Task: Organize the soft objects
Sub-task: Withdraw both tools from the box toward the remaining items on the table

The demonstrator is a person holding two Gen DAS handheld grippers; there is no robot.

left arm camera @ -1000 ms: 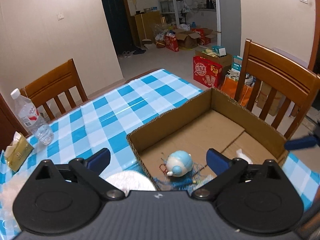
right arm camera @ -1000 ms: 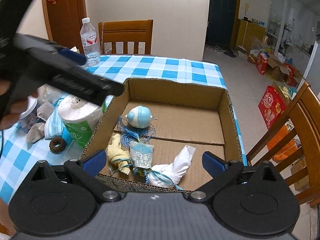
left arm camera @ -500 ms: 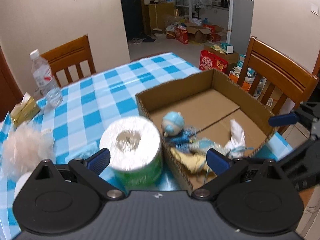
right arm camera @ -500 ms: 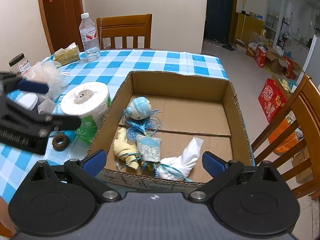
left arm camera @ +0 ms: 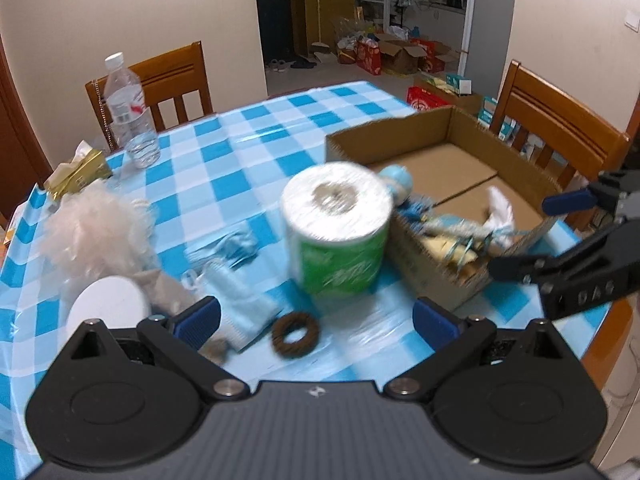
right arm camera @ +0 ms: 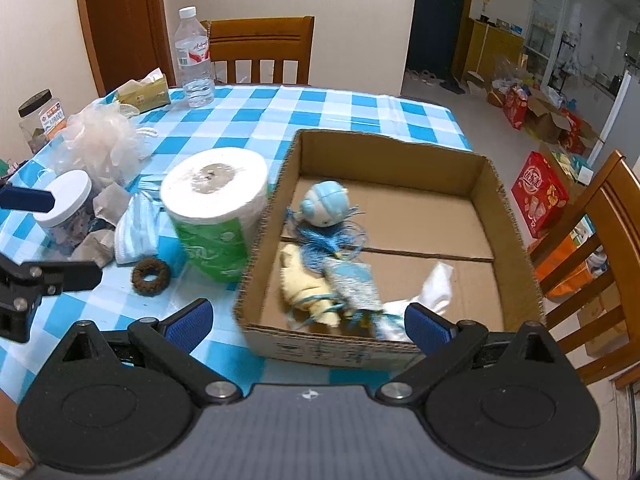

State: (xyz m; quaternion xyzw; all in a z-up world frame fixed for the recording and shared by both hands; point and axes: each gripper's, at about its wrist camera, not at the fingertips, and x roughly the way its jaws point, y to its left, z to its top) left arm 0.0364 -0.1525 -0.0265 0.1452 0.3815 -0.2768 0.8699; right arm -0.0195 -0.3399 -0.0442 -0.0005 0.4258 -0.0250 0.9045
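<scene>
Cardboard box [right arm camera: 476,184] on blue-checked tablecloth [left arm camera: 224,168], open top. Inside, near left wall: blue round plush [right arm camera: 325,203], blue tassel threads [right arm camera: 332,240], yellow cloth [right arm camera: 304,284], white cloth [right arm camera: 434,286]. Toilet roll [right arm camera: 214,210] upright, just beside box's left wall. Brown ring [left arm camera: 295,334], folded striped cloth [right arm camera: 136,228], white mesh pouf [left arm camera: 94,232], white-lidded jar [right arm camera: 66,204] further left on table. Left gripper [left arm camera: 316,320] spread wide, empty, above brown ring. Right gripper [right arm camera: 306,322] spread wide, empty, over box's near edge.

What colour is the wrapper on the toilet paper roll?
Green with pale lettering, on the toilet paper roll; the right wrist view shows it best.
</scene>
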